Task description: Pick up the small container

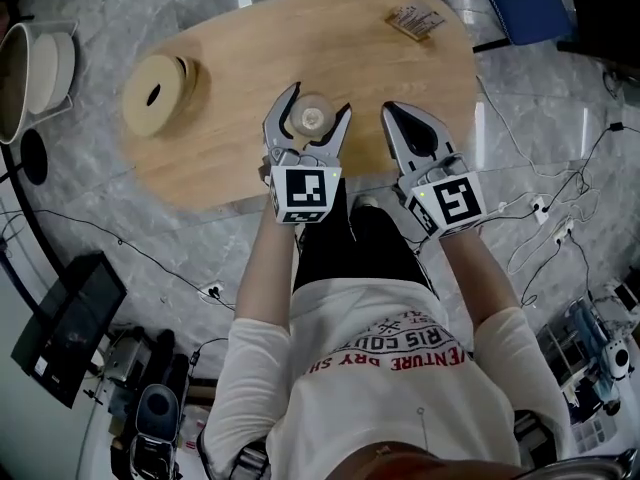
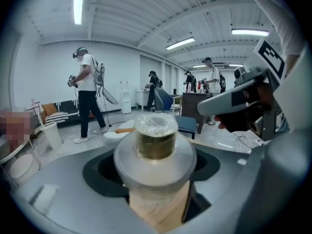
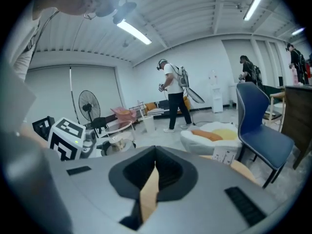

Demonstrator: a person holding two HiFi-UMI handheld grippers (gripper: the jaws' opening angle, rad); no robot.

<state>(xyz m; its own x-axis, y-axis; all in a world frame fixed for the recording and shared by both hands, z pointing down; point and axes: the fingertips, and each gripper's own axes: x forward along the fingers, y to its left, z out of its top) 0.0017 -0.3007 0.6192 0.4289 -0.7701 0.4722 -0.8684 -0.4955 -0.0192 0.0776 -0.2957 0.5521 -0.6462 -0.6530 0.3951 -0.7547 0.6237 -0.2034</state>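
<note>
The small container (image 1: 313,118) is a clear round jar with a wide pale lid and dark contents. It stands near the front edge of the oval wooden table (image 1: 240,38). My left gripper (image 1: 318,106) has one jaw on each side of it, and both press on its lid. In the left gripper view the small container (image 2: 156,135) fills the gap between the jaws, with wood showing below it. My right gripper (image 1: 396,116) hovers just right of it over the table's front edge, its jaws shut with nothing between them; only a thin slit of wood shows through the right gripper (image 3: 151,182).
A round wooden disc with a hole (image 1: 158,93) lies at the table's left end. A small printed packet (image 1: 415,20) lies at the far right. White bowls (image 1: 40,68) stand off the table to the left. Cables cross the floor. People stand in the room behind.
</note>
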